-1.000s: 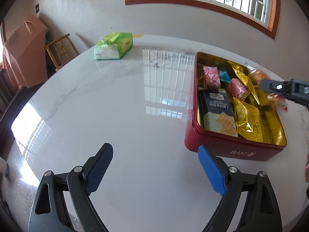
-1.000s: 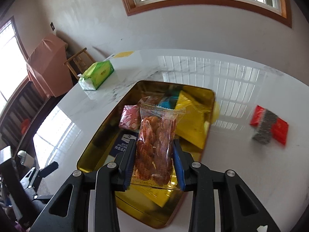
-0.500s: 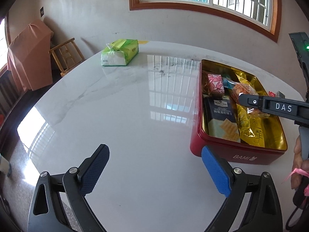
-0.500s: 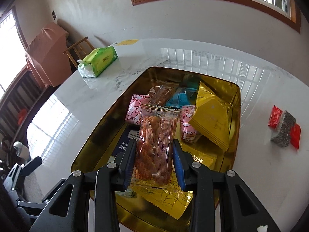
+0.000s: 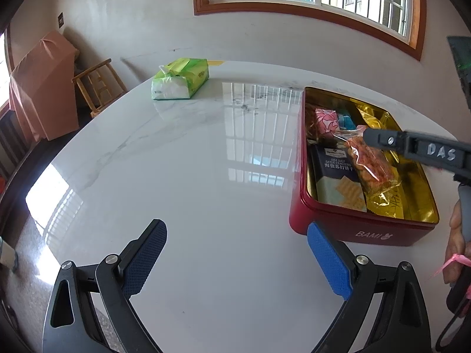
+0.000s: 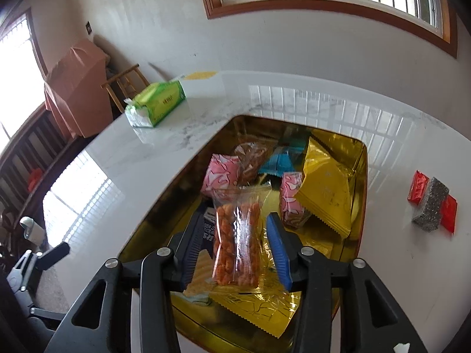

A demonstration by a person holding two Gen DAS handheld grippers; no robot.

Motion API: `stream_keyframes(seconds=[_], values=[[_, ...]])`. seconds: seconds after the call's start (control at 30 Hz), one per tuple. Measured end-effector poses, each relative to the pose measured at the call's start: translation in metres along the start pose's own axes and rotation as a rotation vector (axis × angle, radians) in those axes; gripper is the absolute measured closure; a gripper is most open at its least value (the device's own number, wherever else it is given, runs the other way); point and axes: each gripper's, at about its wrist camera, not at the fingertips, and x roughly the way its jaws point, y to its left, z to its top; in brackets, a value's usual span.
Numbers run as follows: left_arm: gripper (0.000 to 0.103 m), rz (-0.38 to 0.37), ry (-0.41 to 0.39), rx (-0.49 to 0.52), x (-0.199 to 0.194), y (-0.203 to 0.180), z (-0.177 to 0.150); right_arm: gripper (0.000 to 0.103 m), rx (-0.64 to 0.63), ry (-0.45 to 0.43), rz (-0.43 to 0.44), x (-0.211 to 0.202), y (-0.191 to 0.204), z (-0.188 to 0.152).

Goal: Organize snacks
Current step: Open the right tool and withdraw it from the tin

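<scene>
A red tin (image 5: 368, 232) with a gold inside (image 6: 363, 176) stands on the white marble table (image 5: 206, 176). It holds pink packets (image 6: 220, 176), gold packets (image 6: 326, 194), a blue packet (image 6: 276, 163) and a dark cracker box (image 5: 335, 164). A clear bag of orange snacks (image 6: 237, 241) lies on top of them, also seen in the left wrist view (image 5: 371, 164). My right gripper (image 6: 234, 220) is over the tin with its jaws opening; the bag lies between the pads with a gap on each side. My left gripper (image 5: 235, 231) stands open over bare table, left of the tin.
Red and grey snack packets (image 6: 432, 206) lie on the table right of the tin. A green tissue pack (image 5: 179, 79) sits at the far edge. A wooden chair (image 5: 97, 85) and a pink-covered object (image 5: 41, 88) stand beyond the table. A hand (image 5: 456, 235) shows at the right edge.
The right gripper carried the orange snack bag lower into the tin, and its pads have drawn apart from the bag. The left gripper's jaws widened a little, and it stayed in place.
</scene>
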Motion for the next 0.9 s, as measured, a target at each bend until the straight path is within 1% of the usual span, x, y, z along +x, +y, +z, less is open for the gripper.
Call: stream_keyframes(seconds=[0.13, 0.17, 0.23, 0.27, 0.33, 0.37, 0.53, 0.57, 0.67, 0.77, 0.9], values=[[0.007, 0.001, -0.002, 0.013, -0.002, -0.002, -0.001, 0.061, 0.024, -0.073, 0.014, -0.021, -0.007, 0.000], [0.007, -0.001, -0.004, 0.018, -0.003, -0.003, -0.001, 0.061, 0.026, -0.104, 0.004, -0.031, -0.012, -0.003], [0.007, -0.002, -0.011, 0.031, -0.005, -0.004, -0.001, 0.060, 0.026, -0.137, -0.020, -0.044, -0.021, -0.009], [0.007, -0.002, -0.014, 0.037, -0.006, -0.005, -0.001, 0.059, 0.028, -0.152, -0.048, -0.052, -0.030, -0.016], [0.007, -0.006, -0.019, 0.054, -0.009, -0.008, -0.001, 0.057, 0.037, -0.159, -0.096, -0.063, -0.049, -0.027], [0.007, -0.010, -0.020, 0.062, -0.010, -0.010, 0.000, 0.057, 0.042, -0.159, -0.114, -0.067, -0.056, -0.032], [0.007, -0.054, -0.025, 0.107, -0.017, -0.026, 0.005, 0.057, 0.095, -0.136, -0.269, -0.091, -0.123, -0.066], [0.007, -0.061, -0.027, 0.116, -0.018, -0.030, 0.006, 0.057, 0.117, -0.128, -0.309, -0.098, -0.144, -0.074], [0.007, -0.087, -0.034, 0.165, -0.025, -0.047, 0.011, 0.057, 0.171, -0.102, -0.394, -0.110, -0.187, -0.094], [0.007, -0.121, -0.046, 0.225, -0.033, -0.070, 0.017, 0.057, 0.202, -0.079, -0.473, -0.119, -0.221, -0.111], [0.007, -0.174, -0.058, 0.306, -0.041, -0.103, 0.026, 0.057, 0.256, -0.056, -0.524, -0.127, -0.255, -0.129]])
